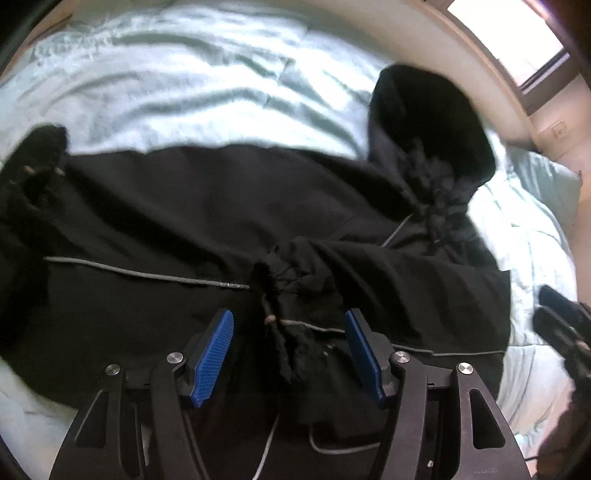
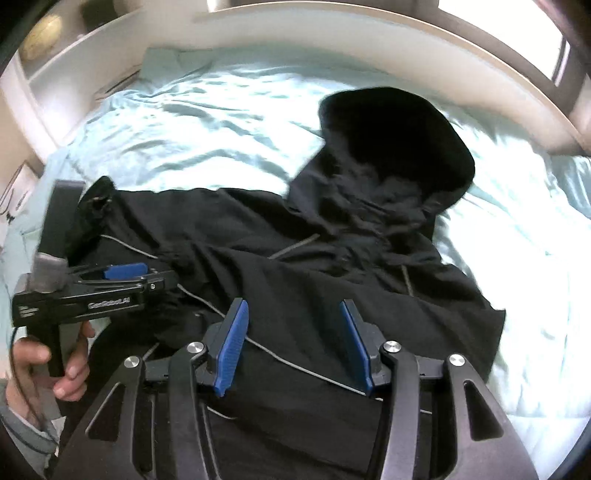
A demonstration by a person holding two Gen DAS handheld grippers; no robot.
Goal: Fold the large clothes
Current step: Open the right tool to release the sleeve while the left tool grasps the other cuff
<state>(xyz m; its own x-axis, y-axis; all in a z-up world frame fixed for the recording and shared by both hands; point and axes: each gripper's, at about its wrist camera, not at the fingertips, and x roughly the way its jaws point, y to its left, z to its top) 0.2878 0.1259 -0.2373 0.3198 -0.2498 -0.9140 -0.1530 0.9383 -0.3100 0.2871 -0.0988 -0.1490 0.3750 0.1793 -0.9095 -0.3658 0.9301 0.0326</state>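
While both point steeply down at the bed, the left gripper (image 1: 290, 352) has its blue pads apart, straddling a bunched black sleeve cuff (image 1: 291, 280) without pressing on it. Right gripper (image 2: 293, 343) also has pads apart over flat black fabric, nothing pinched. Black hooded jacket (image 2: 295, 266) lies spread under both, grey piping across it. Left of the right gripper, a hand (image 2: 55, 369) holds the other gripper's handle. Beyond both, the hood (image 2: 399, 147) points away, up-right. Farther out, pale green bed sheet (image 2: 203, 122), wrinkled, then a light headboard (image 2: 332, 26).
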